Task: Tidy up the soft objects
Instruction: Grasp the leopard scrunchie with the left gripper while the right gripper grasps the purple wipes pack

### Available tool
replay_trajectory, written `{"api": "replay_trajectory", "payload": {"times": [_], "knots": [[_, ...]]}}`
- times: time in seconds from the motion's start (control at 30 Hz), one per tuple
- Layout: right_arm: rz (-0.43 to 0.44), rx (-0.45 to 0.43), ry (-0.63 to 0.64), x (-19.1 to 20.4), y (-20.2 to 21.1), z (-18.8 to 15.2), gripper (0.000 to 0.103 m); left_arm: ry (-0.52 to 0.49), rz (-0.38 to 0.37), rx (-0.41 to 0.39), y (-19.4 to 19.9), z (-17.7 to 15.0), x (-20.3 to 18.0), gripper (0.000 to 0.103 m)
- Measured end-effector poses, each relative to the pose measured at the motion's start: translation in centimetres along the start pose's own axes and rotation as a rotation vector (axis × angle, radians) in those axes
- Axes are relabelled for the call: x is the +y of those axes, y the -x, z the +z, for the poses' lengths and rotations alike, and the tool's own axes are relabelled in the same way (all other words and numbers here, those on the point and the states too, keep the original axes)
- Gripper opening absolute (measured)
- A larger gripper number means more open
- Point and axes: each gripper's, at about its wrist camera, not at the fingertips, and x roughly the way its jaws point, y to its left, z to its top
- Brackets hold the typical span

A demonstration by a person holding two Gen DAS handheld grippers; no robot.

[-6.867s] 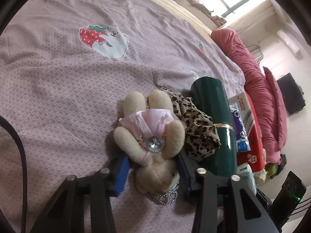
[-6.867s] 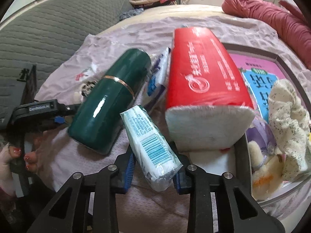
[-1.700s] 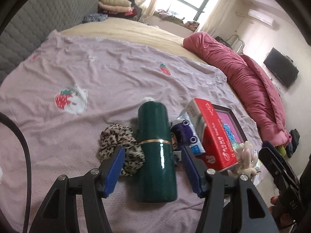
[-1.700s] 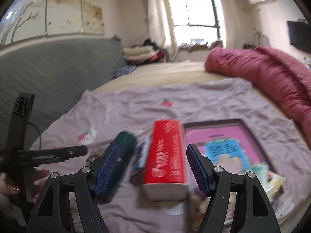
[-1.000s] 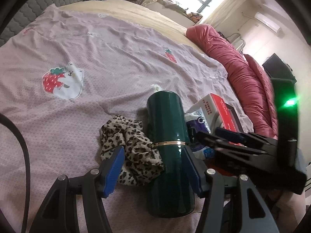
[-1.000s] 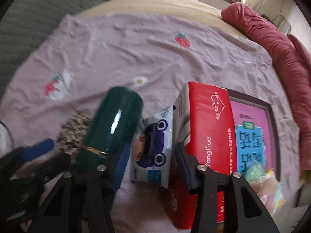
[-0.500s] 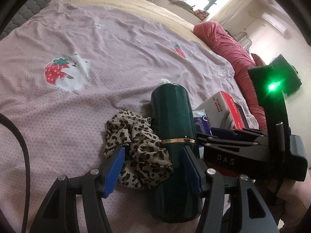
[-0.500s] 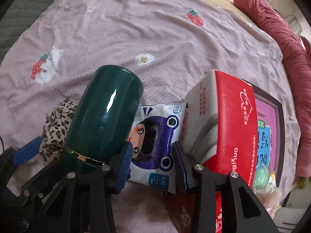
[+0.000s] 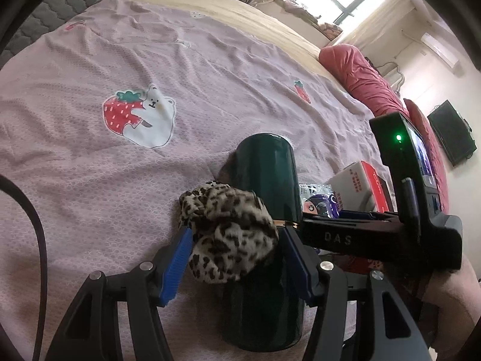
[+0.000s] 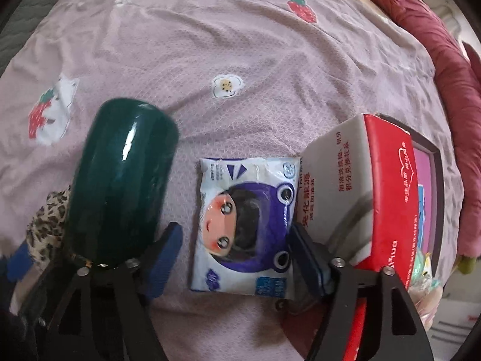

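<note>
A leopard-print scrunchie point(image 9: 228, 231) lies on the pink bedsheet against a dark green flask point(image 9: 264, 186). My left gripper point(image 9: 237, 258) is open, and the scrunchie sits between its blue pads. In the right wrist view, a white tissue pack with a purple cartoon figure point(image 10: 246, 225) lies flat between the flask point(image 10: 120, 180) and a red tissue box point(image 10: 387, 198). My right gripper point(image 10: 237, 255) points down over the pack. Its jaws are opening and stand either side of the pack without pressing it. The right gripper's black body point(image 9: 375, 237) crosses the left wrist view.
A dark-framed tray with a pink picture point(image 10: 427, 162) lies behind the red box, with soft items point(image 10: 424, 273) at its near end. A rolled red quilt point(image 10: 445, 48) runs along the right side of the bed. A grey padded headboard point(image 9: 60, 6) is at the far left.
My right gripper's jaws have spread wider around the tissue pack, and it has come lower over it. My left gripper has moved forward, so the scrunchie now sits between its pads.
</note>
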Motion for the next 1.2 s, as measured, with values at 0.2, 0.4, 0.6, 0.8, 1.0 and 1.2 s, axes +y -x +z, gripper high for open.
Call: {"api": "replay_trajectory", "payload": {"times": [0.2, 0.4, 0.6, 0.8, 1.0, 1.2], "knots": [[-0.008, -0.037, -0.029, 0.1, -0.1, -0.1, 0.083, 0.006, -0.009, 0.01, -0.2, 0.1, 0.2, 0.061], [-0.002, -0.103, 0.01, 0.2, 0.5, -1.0, 0.083, 0.041, -0.008, 0.016, -0.1, 0.4, 1.5, 0.061], [-0.016, -0.134, 0.029, 0.5, 0.7, -1.4, 0.082, 0.119, -0.086, 0.034, -1.1, 0.6, 3.3, 0.061], [-0.173, -0.12, 0.141, 1.1, -0.5, -1.2, 0.045, 0.235, -0.157, 0.051, -2.3, 0.6, 5.7, 0.035], [-0.175, -0.166, 0.226, 3.6, -1.1, -2.6, 0.009, 0.212, -0.156, 0.036, -2.0, 0.7, 5.4, 0.023], [-0.177, -0.231, 0.17, 3.1, -0.5, -4.2, 0.008, 0.229, -0.176, 0.04, -2.0, 0.7, 5.8, 0.023]]}}
